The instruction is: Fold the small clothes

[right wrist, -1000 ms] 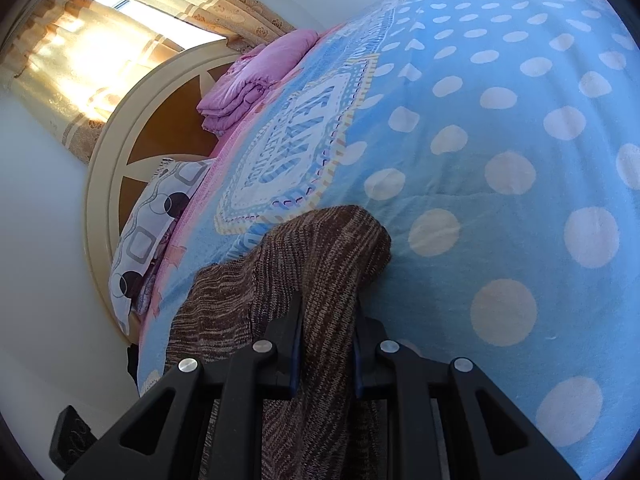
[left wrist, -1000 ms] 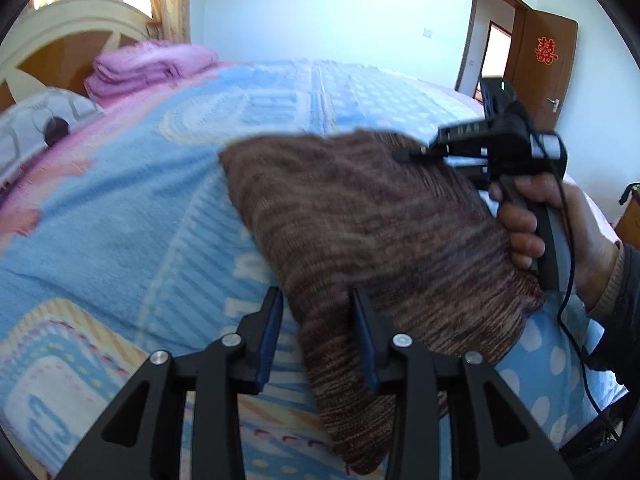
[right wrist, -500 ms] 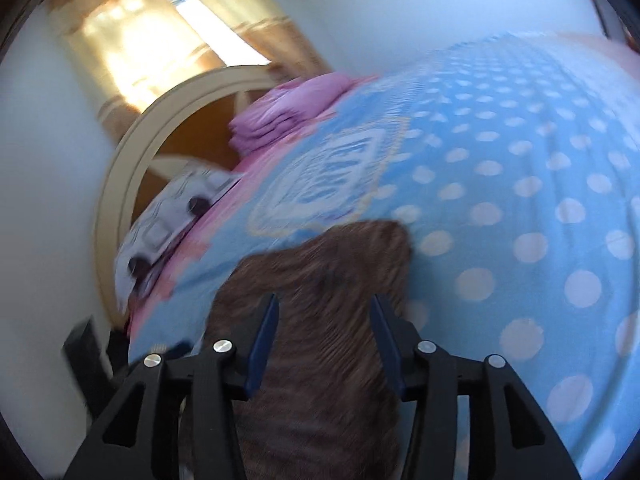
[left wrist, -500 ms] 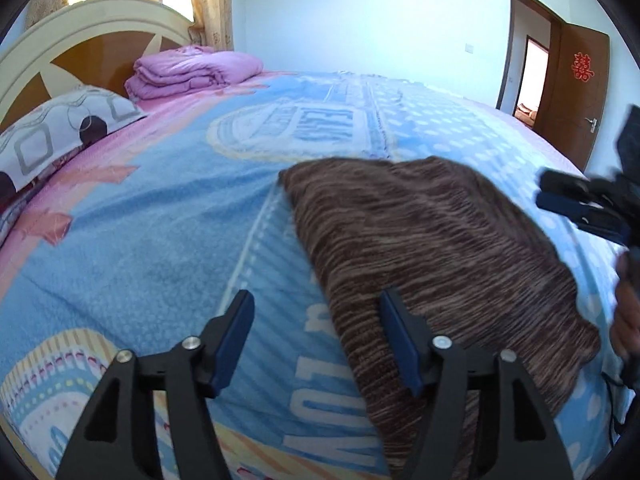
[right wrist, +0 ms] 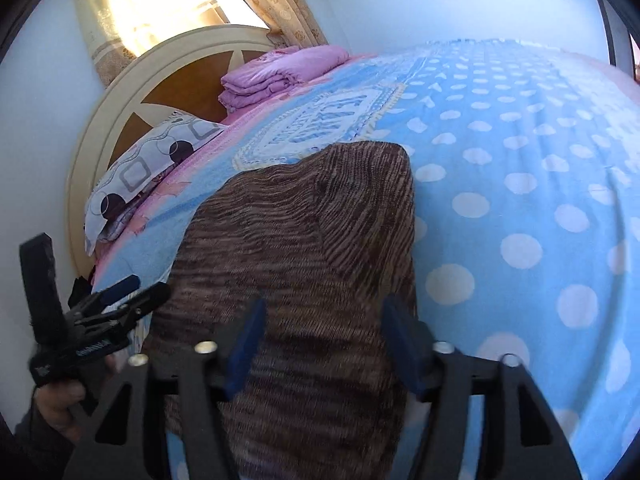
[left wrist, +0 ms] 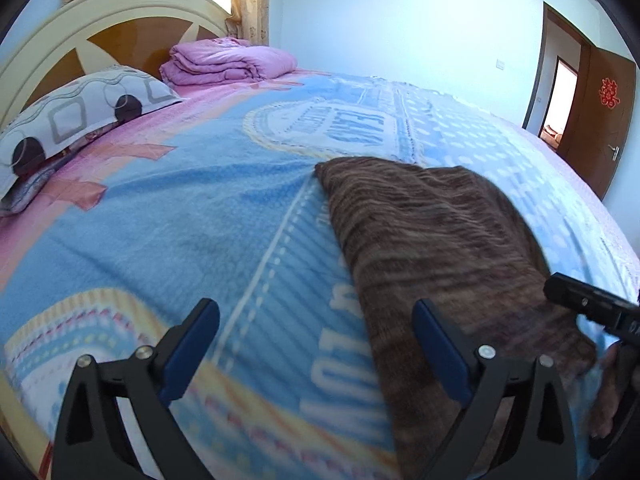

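A brown knitted garment (left wrist: 432, 240) lies folded flat on the bed (left wrist: 200, 220), on the blue patterned blanket, with its far edge near the printed emblem in the middle of the cover. The left claw (left wrist: 316, 344) hangs over the near edge of the bed with its jaws spread wide; they have just been opening, and nothing is pinched between them, though the right-hand finger sits over the garment's left border. The right claw (right wrist: 324, 340) hovers above the garment's near end, its jaws also just opened and apart, pressing on nothing. At the head of the bed a patterned pillow (left wrist: 76, 116) rests beside a folded pink quilt (left wrist: 228, 60), both well apart from the garment.
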Demonstrator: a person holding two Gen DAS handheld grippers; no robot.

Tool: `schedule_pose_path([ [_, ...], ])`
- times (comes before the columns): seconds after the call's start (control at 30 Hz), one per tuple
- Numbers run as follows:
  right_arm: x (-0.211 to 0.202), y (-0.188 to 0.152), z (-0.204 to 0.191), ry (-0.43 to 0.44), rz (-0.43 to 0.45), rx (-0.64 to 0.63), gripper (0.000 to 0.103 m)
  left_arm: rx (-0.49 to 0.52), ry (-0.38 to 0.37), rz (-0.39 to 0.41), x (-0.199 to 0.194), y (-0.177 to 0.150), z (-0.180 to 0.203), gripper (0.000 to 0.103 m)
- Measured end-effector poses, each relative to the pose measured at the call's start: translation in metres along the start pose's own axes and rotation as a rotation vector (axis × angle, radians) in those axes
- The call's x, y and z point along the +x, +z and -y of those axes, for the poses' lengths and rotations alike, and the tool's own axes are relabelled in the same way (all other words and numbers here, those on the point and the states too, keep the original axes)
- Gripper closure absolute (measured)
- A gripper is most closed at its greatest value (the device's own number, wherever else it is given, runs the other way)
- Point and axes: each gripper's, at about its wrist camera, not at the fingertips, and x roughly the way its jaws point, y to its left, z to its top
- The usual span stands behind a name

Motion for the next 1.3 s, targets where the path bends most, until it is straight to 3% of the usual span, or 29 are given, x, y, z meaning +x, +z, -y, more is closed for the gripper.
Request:
schedule_pose_path([
  [0.17,-0.031,-0.007,-0.007,-0.019,0.045,0.007,0.039,0.063,-0.024,0.057,-0.046,0.003,0.009,0.004],
  [0.27,-0.059,-0.009,-0.022,-0.069,0.117,-0.044,0.039,0.064,-0.042,0.118,-0.069,0.010,0.014,0.003],
  [0.43,-0.092,-0.006,-0.049,-0.110,0.192,-0.126,0.035,0.059,-0.084,0.155,-0.086,0.020,0.018,0.003],
  [1.3,-0.123,-0.007,-0.061,-0.131,0.245,-0.110,0.035,0.024,-0.099,0.180,-0.096,0.024,0.011,0.003],
])
